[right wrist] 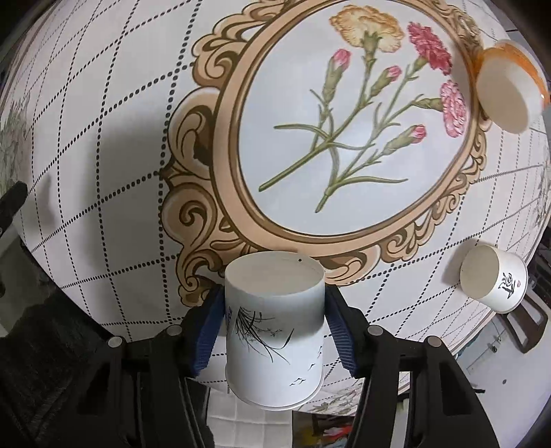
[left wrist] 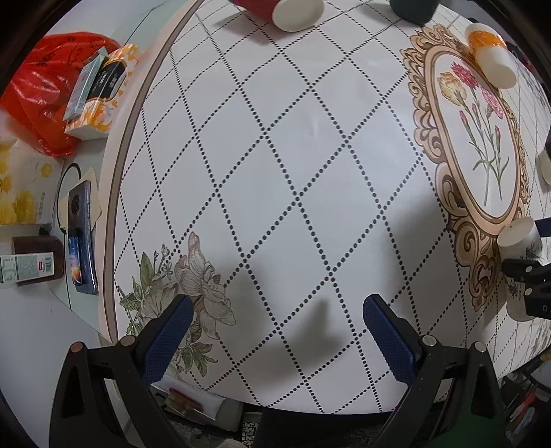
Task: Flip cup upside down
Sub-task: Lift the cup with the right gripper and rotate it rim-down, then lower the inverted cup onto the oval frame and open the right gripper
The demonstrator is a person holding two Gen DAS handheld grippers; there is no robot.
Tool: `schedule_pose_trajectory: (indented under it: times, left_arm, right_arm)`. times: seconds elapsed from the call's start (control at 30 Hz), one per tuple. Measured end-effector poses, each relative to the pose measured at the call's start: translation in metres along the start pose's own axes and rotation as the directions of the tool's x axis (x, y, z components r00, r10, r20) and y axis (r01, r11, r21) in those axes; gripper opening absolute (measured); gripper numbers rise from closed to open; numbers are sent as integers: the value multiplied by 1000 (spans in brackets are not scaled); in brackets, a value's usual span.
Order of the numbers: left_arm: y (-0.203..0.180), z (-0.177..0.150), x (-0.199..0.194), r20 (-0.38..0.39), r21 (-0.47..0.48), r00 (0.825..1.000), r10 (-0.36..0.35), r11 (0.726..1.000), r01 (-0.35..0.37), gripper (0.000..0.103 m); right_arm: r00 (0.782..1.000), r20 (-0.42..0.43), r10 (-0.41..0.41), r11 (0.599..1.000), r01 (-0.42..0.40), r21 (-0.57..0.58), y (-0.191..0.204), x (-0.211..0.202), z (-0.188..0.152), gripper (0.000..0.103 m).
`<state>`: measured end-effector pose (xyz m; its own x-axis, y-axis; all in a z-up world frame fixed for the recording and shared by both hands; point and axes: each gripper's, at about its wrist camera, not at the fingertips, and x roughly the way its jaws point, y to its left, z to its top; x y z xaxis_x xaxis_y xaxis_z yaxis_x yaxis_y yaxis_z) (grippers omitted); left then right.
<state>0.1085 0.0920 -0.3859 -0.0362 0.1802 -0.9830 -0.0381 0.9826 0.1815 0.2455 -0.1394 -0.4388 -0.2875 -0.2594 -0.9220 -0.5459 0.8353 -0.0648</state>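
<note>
My right gripper (right wrist: 273,310) is shut on a white paper cup (right wrist: 275,331) with ink grass and bird drawings. The cup is held above the table with its flat base pointing away from me and its rim toward me. The blue pads (right wrist: 210,331) press its two sides. The same cup (left wrist: 520,241) shows at the right edge of the left wrist view, held by the right gripper. My left gripper (left wrist: 275,310) is open and empty, low over the table near a printed flower.
The round table (left wrist: 275,172) has a dotted diamond cloth with an ornate flower medallion (right wrist: 344,138). An orange-banded cup (right wrist: 506,93) and a white cup with calligraphy (right wrist: 492,279) lie on their sides. A red cup (left wrist: 275,10) and a dark cup (left wrist: 413,10) stand at the far edge. A phone (left wrist: 81,241) and boxes lie left, off the table.
</note>
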Motion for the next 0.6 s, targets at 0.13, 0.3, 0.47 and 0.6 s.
schedule_pose_trajectory:
  times: [0.13, 0.3, 0.47, 0.6]
  left_arm:
    - [-7, 0, -2, 4, 23, 1000, 0, 1000, 0, 101]
    - [-10, 4, -2, -5, 32, 1000, -16, 999, 17, 101]
    - [-14, 11, -1, -17, 33, 999, -33, 999, 33, 101]
    - [-19, 20, -2, -23, 39, 999, -35, 999, 35, 101]
  right_arm:
    - [997, 72, 18, 999, -21, 49, -16, -10, -16, 60]
    - [970, 239, 51, 987, -85, 135, -34, -34, -36, 60]
    - [870, 493, 24, 962, -154, 225, -50, -61, -57, 60]
    - [743, 666, -64, 942, -174, 286, -36, -71, -65, 60]
